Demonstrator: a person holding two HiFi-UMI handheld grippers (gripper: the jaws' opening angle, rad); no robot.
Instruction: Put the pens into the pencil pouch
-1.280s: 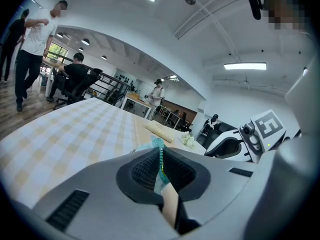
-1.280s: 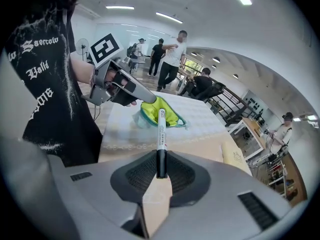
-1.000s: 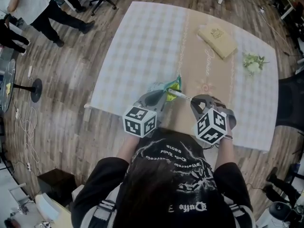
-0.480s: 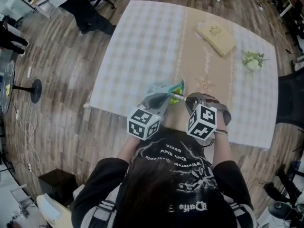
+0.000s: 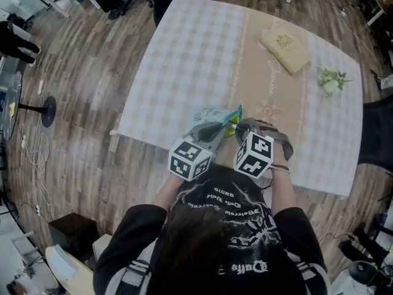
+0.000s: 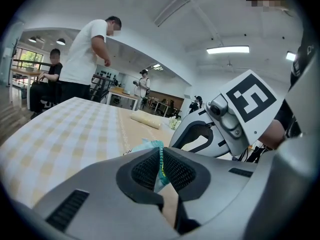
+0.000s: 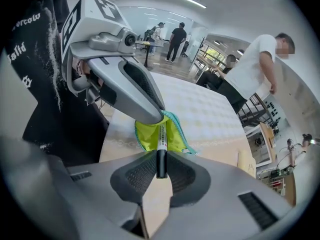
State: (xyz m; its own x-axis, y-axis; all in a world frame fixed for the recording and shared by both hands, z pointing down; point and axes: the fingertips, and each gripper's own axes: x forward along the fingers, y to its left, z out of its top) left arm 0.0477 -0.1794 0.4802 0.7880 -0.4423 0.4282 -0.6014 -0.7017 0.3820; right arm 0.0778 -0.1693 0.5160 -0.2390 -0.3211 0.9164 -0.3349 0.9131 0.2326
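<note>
A teal pencil pouch (image 5: pixel 210 114) with a yellow-green lining (image 7: pixel 173 132) lies near the table's near edge. My left gripper (image 5: pixel 223 127) is shut on the pouch's teal zip edge (image 6: pixel 160 155) and holds the mouth up. My right gripper (image 5: pixel 237 126) is shut on a pen (image 7: pixel 161 151) with a black cap and a white barrel. The pen's far end reaches into the open mouth, right beside the left gripper's finger (image 7: pixel 141 90). From the left gripper view, the right gripper's body (image 6: pixel 210 134) stands close on the right.
The checked tablecloth (image 5: pixel 184 60) has a tan runner down its middle. A tan book (image 5: pixel 284 47) and a flower sprig (image 5: pixel 330 80) lie at the far right. People stand beyond the table's far side (image 7: pixel 250 74). The table's near edge is just under my hands.
The right gripper has moved left with the pen toward the pouch, and the left gripper has shifted right with the pouch edge. The two cubes now sit close together.
</note>
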